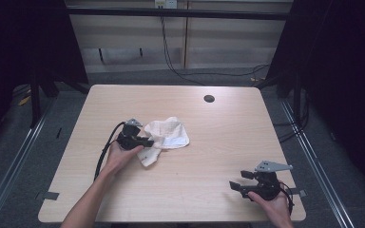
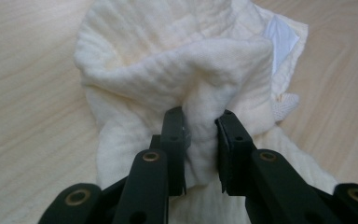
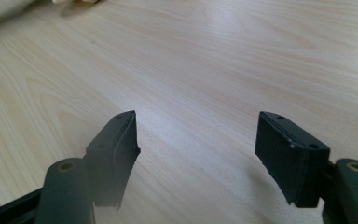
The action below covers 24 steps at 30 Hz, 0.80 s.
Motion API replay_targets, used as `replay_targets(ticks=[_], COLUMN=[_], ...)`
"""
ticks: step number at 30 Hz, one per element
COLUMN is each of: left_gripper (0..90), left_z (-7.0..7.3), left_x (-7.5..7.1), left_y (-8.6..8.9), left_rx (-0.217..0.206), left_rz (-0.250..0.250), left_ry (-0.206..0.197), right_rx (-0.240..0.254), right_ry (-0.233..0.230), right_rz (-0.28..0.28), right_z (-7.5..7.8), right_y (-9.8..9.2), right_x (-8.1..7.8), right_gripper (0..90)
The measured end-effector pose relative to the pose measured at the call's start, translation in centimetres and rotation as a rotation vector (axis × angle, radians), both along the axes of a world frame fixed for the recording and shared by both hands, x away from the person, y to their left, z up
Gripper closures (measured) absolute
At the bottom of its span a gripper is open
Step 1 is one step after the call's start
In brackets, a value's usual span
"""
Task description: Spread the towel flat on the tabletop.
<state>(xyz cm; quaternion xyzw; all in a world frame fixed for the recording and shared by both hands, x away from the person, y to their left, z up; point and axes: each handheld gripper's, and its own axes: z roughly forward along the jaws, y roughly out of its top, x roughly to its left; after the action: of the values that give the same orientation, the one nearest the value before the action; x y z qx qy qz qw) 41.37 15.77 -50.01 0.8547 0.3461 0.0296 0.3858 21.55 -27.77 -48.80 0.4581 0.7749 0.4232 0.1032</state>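
At the near edge, right: the right gripper (image 1: 241, 186) sits low over the table (image 1: 209, 142), held in the person's right hand (image 1: 272, 204) close to the near right corner.
Right gripper state: jaws spread wide, nothing between them; in the right gripper view bare wood grain shows between the two black pads (image 3: 286, 158).
Near edge, left: the person's left forearm (image 1: 88, 202) comes in from the bottom edge and angles toward mid-table.
Open room, near half: the span of tabletop between the two hands carries nothing; bare wood runs from the near edge to the cloth.
Mid-table, left of centre: the left gripper (image 1: 148, 142) is held in the left hand (image 1: 119, 156), jaws pointing toward the cloth.
Left gripper state: jaws drawn narrow onto a raised fold of the cloth; the left gripper view shows the fabric bunched between both pads (image 2: 175, 140).
Cloth location: the cream cloth (image 1: 166, 135) lies crumpled on the table just left of centre, well apart from every table edge; a white label (image 2: 279, 37) shows at its far side.
Open room, right and far: bare wood extends from the cloth to the right edge and to the far edge.
Far edge: a round dark hole (image 1: 209, 99) sits in the tabletop near the far edge, right of centre, well apart from the cloth.
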Motion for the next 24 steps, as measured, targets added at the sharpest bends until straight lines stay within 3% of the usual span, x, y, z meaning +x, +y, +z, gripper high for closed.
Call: replay_targets(ticks=[5,11,14,17,24], left_gripper=[75.0,74.9,74.8,74.1,72.9], left_z=[0.0,0.3,0.2,0.4,0.6], left_x=[-1.3,-2.5,-3.0,-4.5,-6.8], left_y=[0.0,-0.3,-0.4,-0.7,-1.4], left_rx=[-0.004,0.023,0.008,0.023,0.047], left_rz=[-0.04,-0.074,-0.08,-0.14,-0.2], left_ry=[0.002,0.004,0.008,0.0,0.0], right_rx=[-0.004,-0.007,-0.012,-0.015,-0.017], right_ry=[-0.002,-0.016,-0.014,-0.011,-0.025], right_rz=[0.006,-0.007,-0.004,0.004,-0.001], right_z=[0.0,0.2,0.1,0.1,0.2], right_y=[0.2,0.1,0.2,0.3,0.3], right_x=[0.0,-0.1,-0.1,-0.1,-0.2], right_gripper=[29.5,30.1,30.1,30.0,30.1])
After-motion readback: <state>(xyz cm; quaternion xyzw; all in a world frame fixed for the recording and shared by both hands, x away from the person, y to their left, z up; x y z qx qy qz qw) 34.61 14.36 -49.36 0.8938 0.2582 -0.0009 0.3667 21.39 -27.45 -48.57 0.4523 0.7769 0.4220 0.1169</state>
